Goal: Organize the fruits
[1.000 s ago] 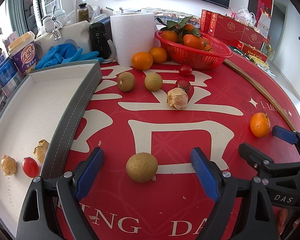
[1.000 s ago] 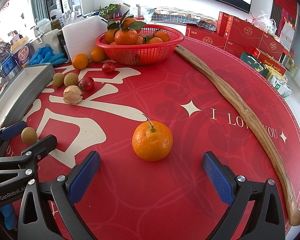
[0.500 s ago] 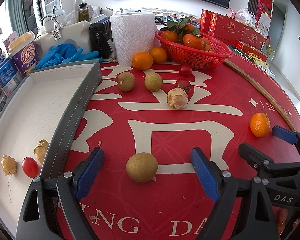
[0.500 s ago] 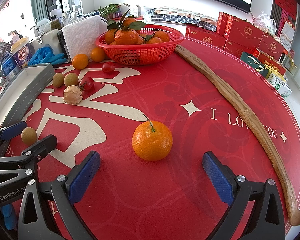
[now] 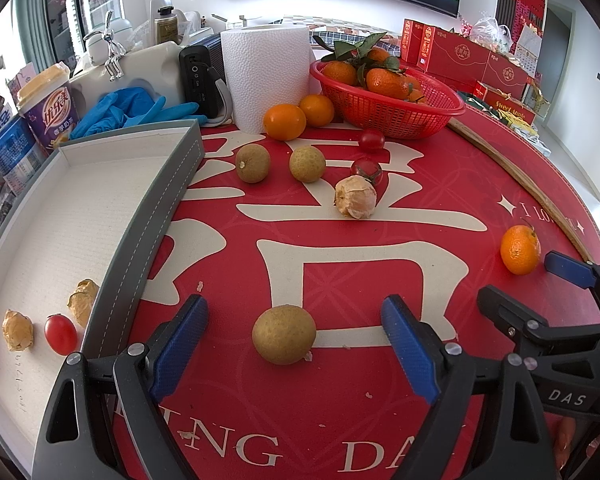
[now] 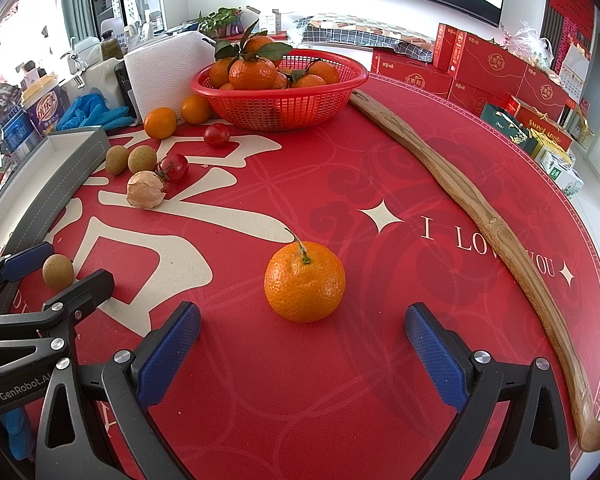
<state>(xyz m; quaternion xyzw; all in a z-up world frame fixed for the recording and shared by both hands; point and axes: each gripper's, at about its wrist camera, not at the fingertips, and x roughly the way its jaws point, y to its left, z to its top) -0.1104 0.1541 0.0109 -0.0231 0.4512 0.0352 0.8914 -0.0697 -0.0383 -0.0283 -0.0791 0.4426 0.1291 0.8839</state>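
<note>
The round table [image 6: 380,400] with its red printed cover has a wide free area in front of both grippers, and on the right a long curved wooden stick [image 6: 480,216] lies along the rim. On the left, the grey-edged white tray [image 5: 148,240] borders the working area; it already carries a red cherry tomato [image 5: 61,335], two papery husk fruits and the edge of an orange fruit.

The left gripper [image 5: 296,340] has its blue pads wide apart, with a round brown longan [image 5: 284,334] between them on the cover; the pads do not touch it. The right gripper [image 6: 302,344] is also wide open and holds nothing; a stemmed orange mandarin [image 6: 305,281] sits just ahead of its pads.

Farther back lie two more longans [image 5: 252,163], two cherry tomatoes, one husk fruit [image 5: 355,197] and two small oranges, all loose. Behind them stand a red mesh basket of mandarins [image 6: 280,108] and a white paper towel roll [image 5: 266,80]. Nothing blocks the way between the near longan and the tray wall.

Compared with a second ago, neither the grippers nor the fruits have changed position.
</note>
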